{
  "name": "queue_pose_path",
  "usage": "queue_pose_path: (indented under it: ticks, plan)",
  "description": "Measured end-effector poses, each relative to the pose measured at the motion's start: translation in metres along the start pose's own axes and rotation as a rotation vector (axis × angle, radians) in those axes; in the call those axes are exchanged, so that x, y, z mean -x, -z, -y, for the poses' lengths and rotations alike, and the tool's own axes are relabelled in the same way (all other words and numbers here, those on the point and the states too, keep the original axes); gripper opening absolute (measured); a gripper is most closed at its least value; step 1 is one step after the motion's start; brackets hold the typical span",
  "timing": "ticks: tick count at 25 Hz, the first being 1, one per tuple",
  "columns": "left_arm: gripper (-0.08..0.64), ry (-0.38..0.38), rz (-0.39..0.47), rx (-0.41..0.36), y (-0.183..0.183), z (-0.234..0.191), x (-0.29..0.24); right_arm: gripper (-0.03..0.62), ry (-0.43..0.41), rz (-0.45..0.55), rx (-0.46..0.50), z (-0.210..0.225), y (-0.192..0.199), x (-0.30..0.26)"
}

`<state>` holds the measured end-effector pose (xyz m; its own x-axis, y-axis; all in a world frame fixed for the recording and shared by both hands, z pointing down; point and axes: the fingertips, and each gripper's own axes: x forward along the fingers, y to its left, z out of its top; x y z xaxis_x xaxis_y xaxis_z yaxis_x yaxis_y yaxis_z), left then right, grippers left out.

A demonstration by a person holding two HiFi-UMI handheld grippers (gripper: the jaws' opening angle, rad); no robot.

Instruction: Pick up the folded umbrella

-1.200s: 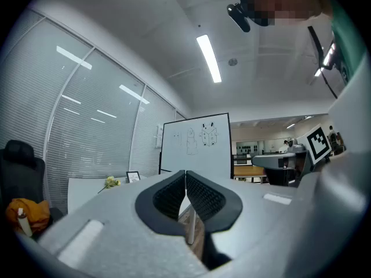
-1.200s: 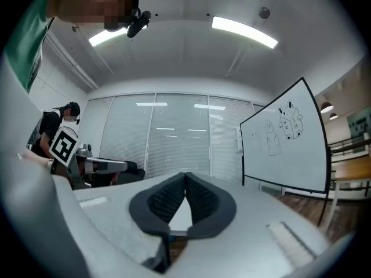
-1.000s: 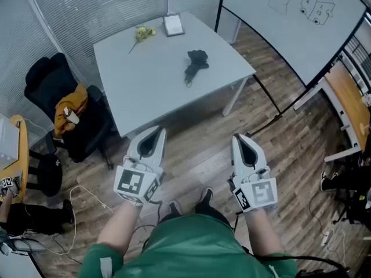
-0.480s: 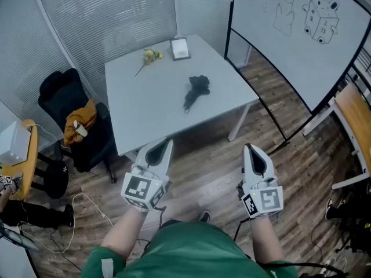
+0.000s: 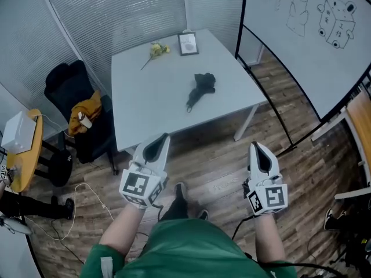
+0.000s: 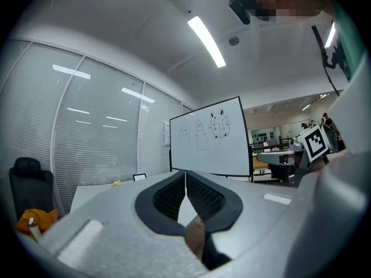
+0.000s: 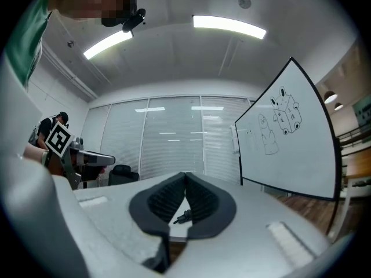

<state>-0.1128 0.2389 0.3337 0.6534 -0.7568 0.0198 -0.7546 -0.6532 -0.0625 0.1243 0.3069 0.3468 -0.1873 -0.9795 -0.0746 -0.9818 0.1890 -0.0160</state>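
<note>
The folded black umbrella [image 5: 200, 89] lies on the grey table [image 5: 151, 106], right of its middle, its strap end toward the near edge. In the right gripper view the umbrella's handle tip [image 7: 181, 216] shows through the gap behind the jaws. My left gripper [image 5: 162, 139] is held level over the floor, short of the table's near edge; its jaws are shut and hold nothing. My right gripper [image 5: 257, 147] hangs to the right at the same depth, jaws also shut and empty. Both tips meet in the gripper views [image 6: 185, 174] [image 7: 185, 175].
A yellow flower [image 5: 155, 51] and a small picture frame [image 5: 188, 43] lie at the table's far edge. A black office chair [image 5: 75, 109] with an orange cloth stands left of the table. A whiteboard [image 5: 313, 33] on a stand lines the right side. Cables run across the wooden floor.
The view has advanced toward the table, which sits lower and nearer in the frame. Both grippers have moved forward with it, still shut.
</note>
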Motion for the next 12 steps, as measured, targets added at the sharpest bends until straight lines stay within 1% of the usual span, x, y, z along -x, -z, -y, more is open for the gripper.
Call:
queue_pose_path:
  ticks: [5, 9, 12]
  plan:
    - [0.015, -0.003, -0.017, 0.018, 0.017, -0.019, -0.028, 0.003, 0.005, -0.029, 0.001, 0.012, 0.015, -0.029]
    - [0.015, 0.008, -0.021, 0.042, 0.033, -0.041, -0.063, 0.003, 0.038, -0.041, 0.027, 0.028, 0.017, -0.056]
    - [0.015, 0.021, -0.007, 0.06, 0.036, -0.058, -0.096, 0.003, 0.068, -0.053, 0.048, 0.046, 0.015, -0.084]
